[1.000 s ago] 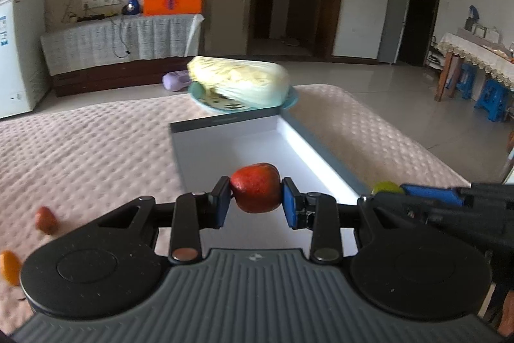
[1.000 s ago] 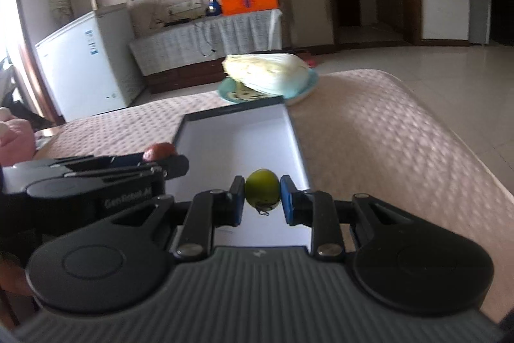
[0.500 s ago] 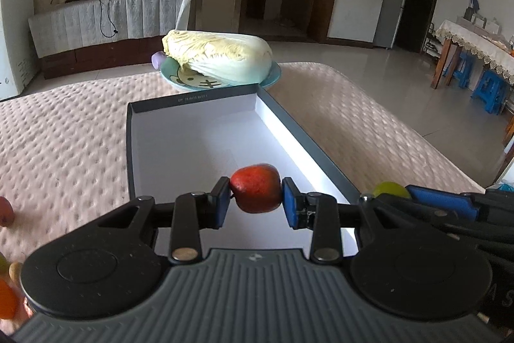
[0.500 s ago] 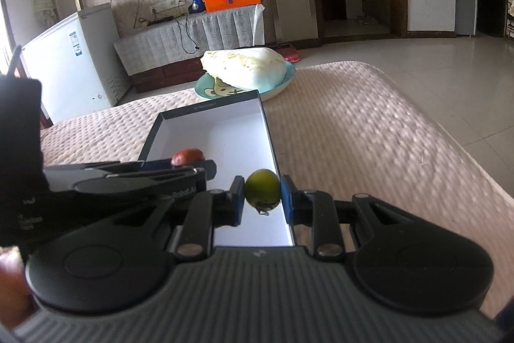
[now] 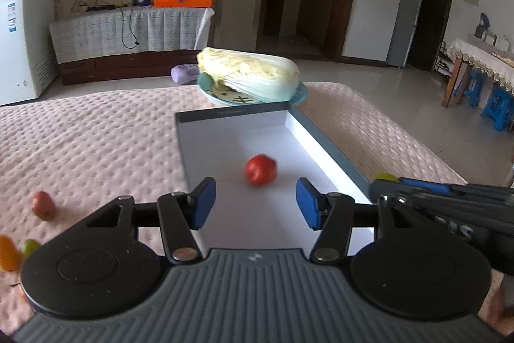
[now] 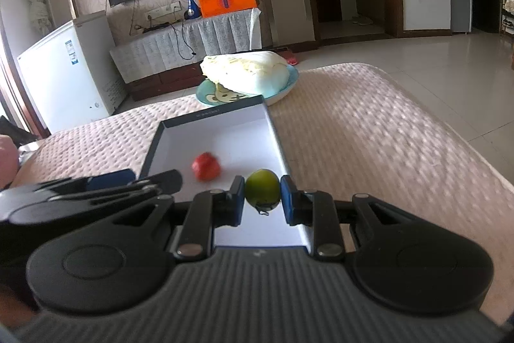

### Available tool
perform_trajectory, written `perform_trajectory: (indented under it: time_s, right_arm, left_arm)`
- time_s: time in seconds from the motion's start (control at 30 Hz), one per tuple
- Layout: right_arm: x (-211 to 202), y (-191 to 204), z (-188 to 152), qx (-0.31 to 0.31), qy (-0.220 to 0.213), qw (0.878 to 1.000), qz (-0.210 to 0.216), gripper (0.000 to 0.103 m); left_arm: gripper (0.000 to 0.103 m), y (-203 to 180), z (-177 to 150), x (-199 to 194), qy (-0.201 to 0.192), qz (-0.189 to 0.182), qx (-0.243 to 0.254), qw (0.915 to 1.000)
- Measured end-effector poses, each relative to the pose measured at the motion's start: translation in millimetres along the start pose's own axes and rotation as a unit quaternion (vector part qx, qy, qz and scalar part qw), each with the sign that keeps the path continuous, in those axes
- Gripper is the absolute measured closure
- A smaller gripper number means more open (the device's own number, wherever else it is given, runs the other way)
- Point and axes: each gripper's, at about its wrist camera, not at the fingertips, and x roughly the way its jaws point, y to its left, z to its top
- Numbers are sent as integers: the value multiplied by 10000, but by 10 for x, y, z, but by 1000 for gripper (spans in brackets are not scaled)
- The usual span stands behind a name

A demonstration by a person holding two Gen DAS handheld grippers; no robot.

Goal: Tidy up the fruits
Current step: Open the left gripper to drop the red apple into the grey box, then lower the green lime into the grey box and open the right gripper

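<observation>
Red fruit (image 5: 261, 168) just beyond opening left claw (image 5: 255, 204)

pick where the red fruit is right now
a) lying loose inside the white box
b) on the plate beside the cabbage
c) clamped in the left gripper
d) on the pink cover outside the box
a: the red fruit lies on the floor of the white box, clear of the left gripper, whose jaws are opening with nothing between the pads.

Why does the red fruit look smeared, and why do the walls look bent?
Left wrist view: the red fruit in the box is motion-blurred, the left gripper opening around nothing. Right wrist view: the green fruit is sharp; fisheye lenses bend doorframes.
</observation>
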Motion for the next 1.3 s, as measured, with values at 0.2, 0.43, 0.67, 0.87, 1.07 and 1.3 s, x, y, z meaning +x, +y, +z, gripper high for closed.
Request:
perform_trajectory:
  time_s: [0.2, 0.43, 0.67, 0.87, 1.07, 1.3]
  right_arm:
    - [129, 209, 24, -72, -23, 9999, 67, 76]
    - [292, 359, 42, -2, 41, 10000, -55, 75]
    - [384, 396, 54, 43, 6, 9997, -233, 75]
    - [465, 446, 32, -27, 188, 9995, -269, 70]
    - [355, 475, 52, -113, -132, 9991, -374, 36]
    - [266, 494, 73, -151, -293, 9990, -295, 36]
  left_arm:
    - [41, 124, -83, -316, -77, 203, 255, 9994]
    - [41, 287, -193, -619, 24, 402, 326, 9987]
    - [42, 466, -329, -958, 102, 499, 239, 9984]
    - [41, 560, -420, -1179, 155, 546, 148, 9983]
    - [36, 671, -484, -1297, 149, 639, -12, 9978]
    - [36, 768, -516, -1249, 125, 721, -56, 9973]
